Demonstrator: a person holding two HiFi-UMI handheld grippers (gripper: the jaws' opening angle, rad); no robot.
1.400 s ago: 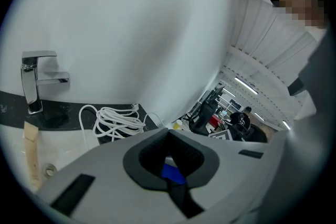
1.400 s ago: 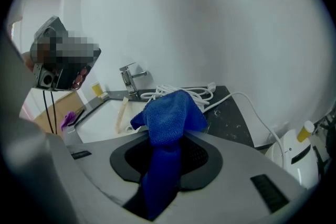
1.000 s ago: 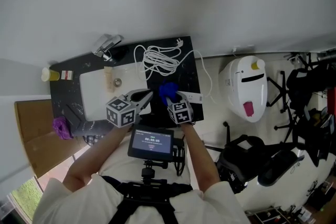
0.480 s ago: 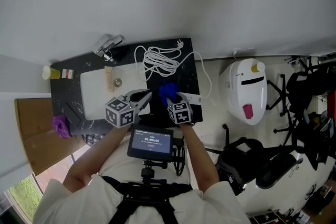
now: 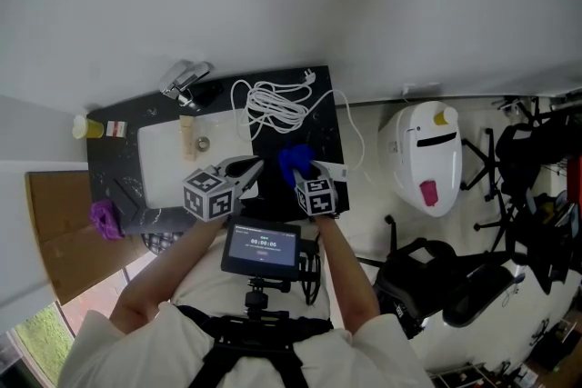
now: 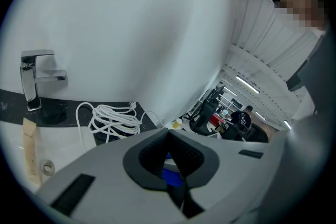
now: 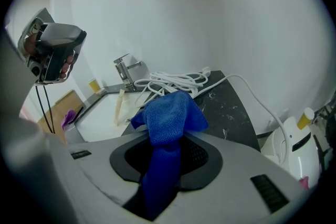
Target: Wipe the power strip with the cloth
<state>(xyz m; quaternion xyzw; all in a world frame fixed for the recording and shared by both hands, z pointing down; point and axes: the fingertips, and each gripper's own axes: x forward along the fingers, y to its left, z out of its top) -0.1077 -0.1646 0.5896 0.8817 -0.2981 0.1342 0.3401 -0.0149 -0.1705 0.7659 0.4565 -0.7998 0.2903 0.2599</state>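
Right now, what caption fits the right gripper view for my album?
Right gripper clamps a blue cloth, with coiled white cable on the dark counter beyond.

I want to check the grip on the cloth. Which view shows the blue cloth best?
The right gripper view: the cloth fills the centre, pinched by the right gripper. The head view shows only a small blue patch; the left gripper view shows just a blue sliver.

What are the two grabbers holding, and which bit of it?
The right gripper pinches the blue cloth around its middle, and a bunch pokes out past the jaws. The left gripper has its jaws together with nothing between them.
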